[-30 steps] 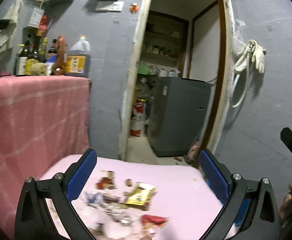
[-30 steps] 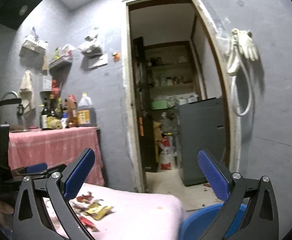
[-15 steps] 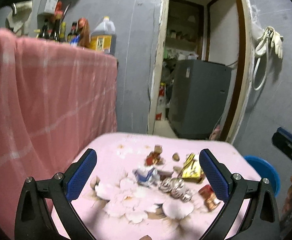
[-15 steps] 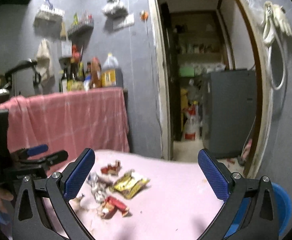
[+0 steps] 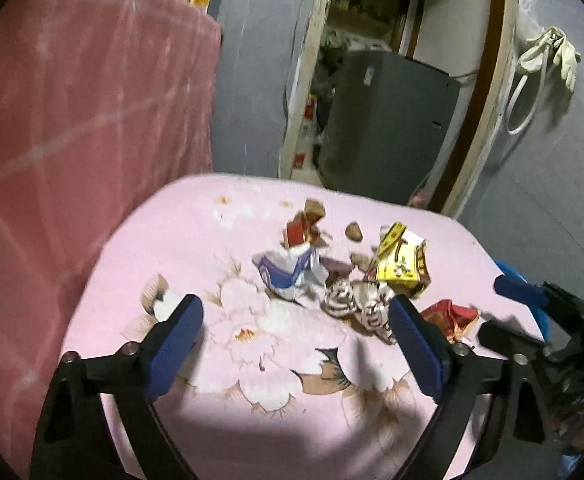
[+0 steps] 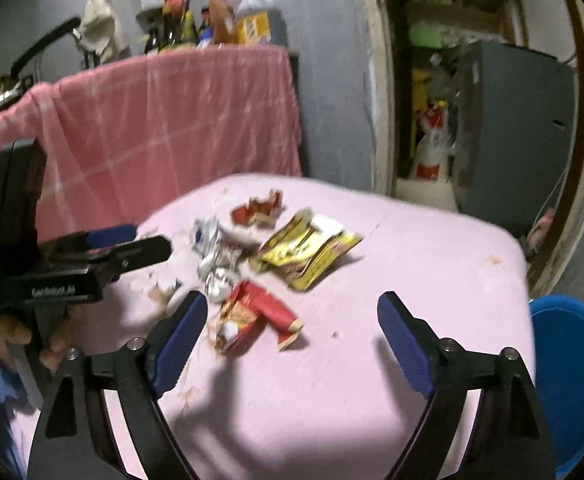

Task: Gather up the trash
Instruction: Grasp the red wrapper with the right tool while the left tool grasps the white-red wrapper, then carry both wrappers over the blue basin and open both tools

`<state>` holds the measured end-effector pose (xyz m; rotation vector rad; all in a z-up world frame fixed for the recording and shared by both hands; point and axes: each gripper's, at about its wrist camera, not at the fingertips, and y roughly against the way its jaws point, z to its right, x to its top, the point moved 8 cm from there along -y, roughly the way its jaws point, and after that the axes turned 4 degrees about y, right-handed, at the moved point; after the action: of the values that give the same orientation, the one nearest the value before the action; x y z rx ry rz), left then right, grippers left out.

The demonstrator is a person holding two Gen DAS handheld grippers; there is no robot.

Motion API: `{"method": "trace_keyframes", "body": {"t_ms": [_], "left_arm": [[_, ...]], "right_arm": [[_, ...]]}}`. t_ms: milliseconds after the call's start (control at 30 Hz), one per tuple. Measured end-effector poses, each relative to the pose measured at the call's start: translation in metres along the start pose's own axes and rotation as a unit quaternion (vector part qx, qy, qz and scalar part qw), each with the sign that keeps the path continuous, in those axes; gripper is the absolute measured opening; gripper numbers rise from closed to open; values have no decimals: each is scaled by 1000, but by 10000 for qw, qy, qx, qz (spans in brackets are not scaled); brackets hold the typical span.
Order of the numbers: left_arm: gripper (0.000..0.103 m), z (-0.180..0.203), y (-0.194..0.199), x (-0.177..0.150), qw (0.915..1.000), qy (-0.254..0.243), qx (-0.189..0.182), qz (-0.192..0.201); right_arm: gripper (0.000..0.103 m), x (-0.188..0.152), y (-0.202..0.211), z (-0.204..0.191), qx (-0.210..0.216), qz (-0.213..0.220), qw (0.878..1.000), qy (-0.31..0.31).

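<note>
Trash pile (image 6: 268, 248) loose on pink table (image 6: 412, 248): yellow packet (image 6: 312, 252), red wrapper (image 6: 260, 316), foil scraps (image 5: 356, 300).
Nothing collected yet, by look; whole pile left.
Blue bin (image 6: 572, 368) at 3 o'clock off table edge; contents not visible.
Left gripper (image 5: 296, 344): jaws closing, nothing between, pile at 1 o'clock.
Right gripper (image 6: 292, 344): jaws closing, unloaded, red wrapper just ahead at 11 o'clock.
</note>
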<state>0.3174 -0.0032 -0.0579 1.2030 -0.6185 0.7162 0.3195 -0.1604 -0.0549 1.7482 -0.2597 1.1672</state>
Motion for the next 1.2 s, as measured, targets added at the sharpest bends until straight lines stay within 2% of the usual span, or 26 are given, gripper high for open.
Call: {"method": "trace_keyframes", "body": {"t_ms": [33, 100, 233, 300, 467, 800, 1033, 1200], "left_arm": [[86, 0, -2, -1, 10000, 19, -30, -68], [84, 1, -3, -2, 9999, 38, -86, -137], [71, 7, -6, -4, 9992, -1, -287, -285], [66, 11, -9, -5, 9982, 47, -443, -391], [60, 20, -18, -1, 9950, 262, -742, -610], [37, 29, -34, 4, 9881, 565, -1004, -1017], [20, 33, -34, 4, 9848, 708, -1132, -1107], [17, 37, -26, 6, 9870, 605, -1125, -979]], "right_arm": [[83, -3, -4, -2, 8, -80, 10000, 47], [72, -6, -10, -6, 24, -184, 9998, 117], [57, -12, -18, -8, 96, -294, 9995, 118], [45, -13, -19, -8, 133, -314, 9993, 123], [31, -13, -18, -8, 183, -293, 9993, 106], [22, -13, -18, -6, 209, -293, 9993, 65], [18, -14, -19, -6, 209, -288, 9993, 93], [16, -13, -16, -4, 232, -195, 9995, 37]]}}
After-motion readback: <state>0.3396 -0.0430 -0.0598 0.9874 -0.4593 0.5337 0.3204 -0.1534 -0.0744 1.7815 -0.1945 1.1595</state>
